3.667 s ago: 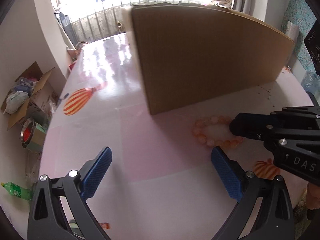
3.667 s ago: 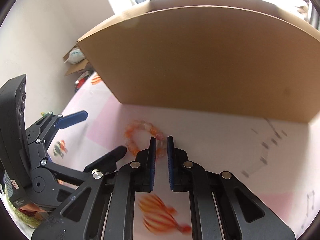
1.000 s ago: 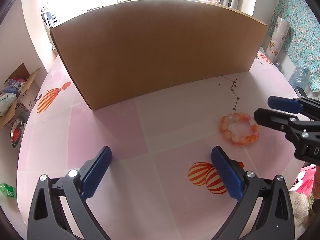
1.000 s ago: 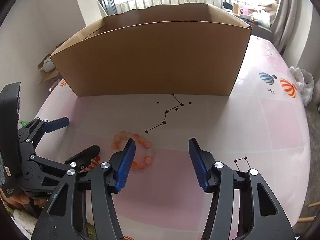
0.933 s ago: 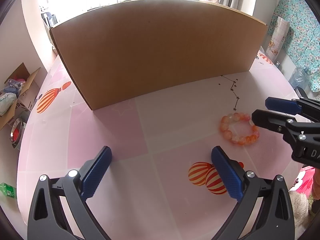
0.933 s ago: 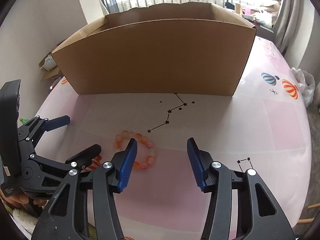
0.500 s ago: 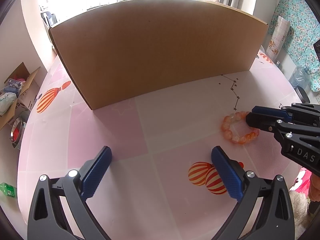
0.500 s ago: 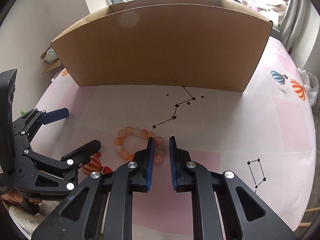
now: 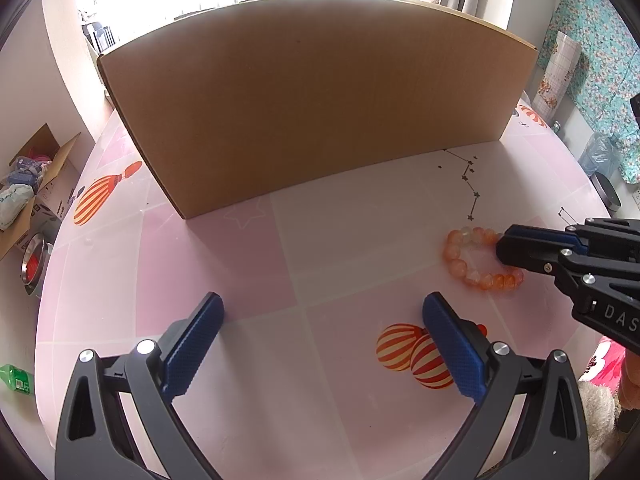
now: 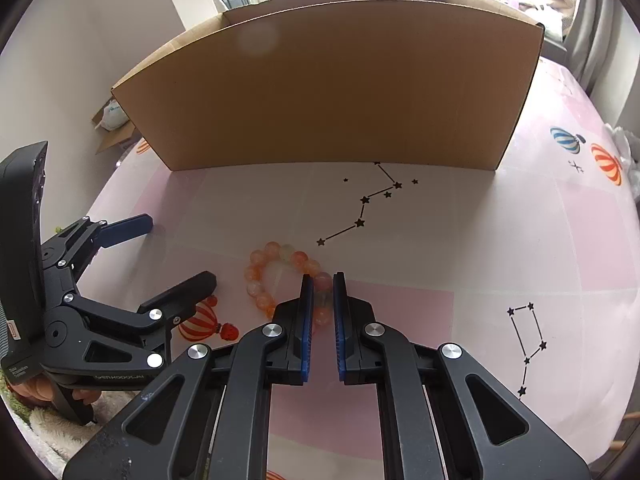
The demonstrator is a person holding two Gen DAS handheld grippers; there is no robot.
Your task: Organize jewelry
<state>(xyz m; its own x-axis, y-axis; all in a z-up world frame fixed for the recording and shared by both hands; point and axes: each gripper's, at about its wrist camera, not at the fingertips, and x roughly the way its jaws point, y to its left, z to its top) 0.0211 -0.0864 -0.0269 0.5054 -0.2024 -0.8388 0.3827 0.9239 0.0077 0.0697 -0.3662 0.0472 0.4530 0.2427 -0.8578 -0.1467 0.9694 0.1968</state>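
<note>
An orange and pink bead bracelet (image 10: 264, 276) lies on the pink tablecloth; it also shows in the left wrist view (image 9: 460, 260) at the right. My right gripper (image 10: 320, 284) is shut on the bracelet's right side, its beads pinched between the blue pads. In the left wrist view the right gripper (image 9: 508, 246) comes in from the right onto the bracelet. My left gripper (image 9: 320, 320) is open and empty, left of the bracelet above the table. In the right wrist view the left gripper (image 10: 176, 252) sits at the left.
A large open cardboard box (image 9: 312, 92) stands across the back of the table (image 9: 248, 264); it also shows in the right wrist view (image 10: 332, 84). Balloon and star prints mark the cloth. A box of clutter (image 9: 28, 184) sits on the floor at the left.
My right gripper moved forward over the bracelet and closed from wide open onto its beads. My left gripper stayed open and still.
</note>
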